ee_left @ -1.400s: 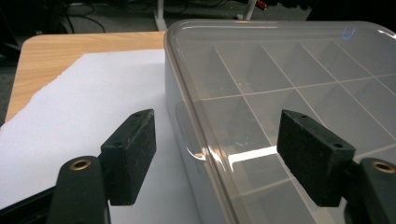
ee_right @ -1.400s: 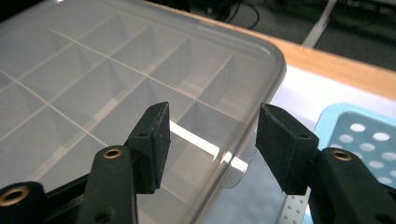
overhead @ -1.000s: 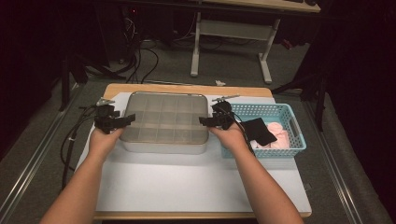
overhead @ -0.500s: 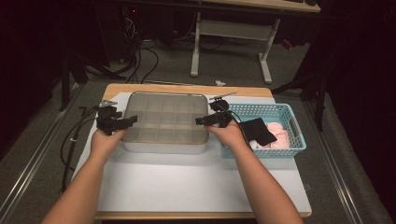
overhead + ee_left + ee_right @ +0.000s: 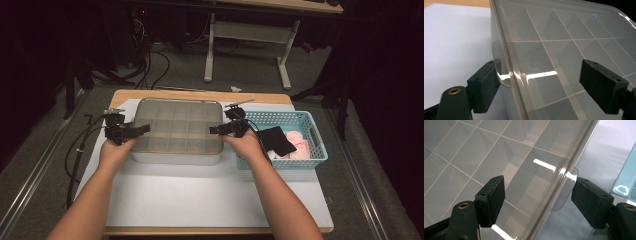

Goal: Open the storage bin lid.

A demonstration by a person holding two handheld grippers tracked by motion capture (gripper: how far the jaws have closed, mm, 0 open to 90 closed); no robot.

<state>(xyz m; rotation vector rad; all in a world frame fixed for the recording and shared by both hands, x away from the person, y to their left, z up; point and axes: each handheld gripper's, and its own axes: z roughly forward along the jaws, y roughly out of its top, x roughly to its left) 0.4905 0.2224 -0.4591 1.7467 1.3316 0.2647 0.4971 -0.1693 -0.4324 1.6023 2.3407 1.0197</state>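
Note:
A clear plastic divided box (image 5: 178,131) with a closed lid sits on the white mat, its grid of compartments visible through the lid. My left gripper (image 5: 136,131) is open at the box's left edge, its jaws straddling the lid rim and a small clear tab (image 5: 499,73). On the opposite edge my right gripper (image 5: 221,129) is open too, jaws either side of the lid rim and its clear tab (image 5: 566,192). Neither pair of pads presses on the plastic.
A blue basket (image 5: 314,131) stands right of the box, holding a black cloth (image 5: 276,140) and pink pieces (image 5: 297,147). The white mat (image 5: 200,192) lies bare in front of the box. Cables (image 5: 75,155) trail off the table's left side.
The right gripper rose slightly and its jaws now stand apart over the box's right rim. The left gripper has barely moved.

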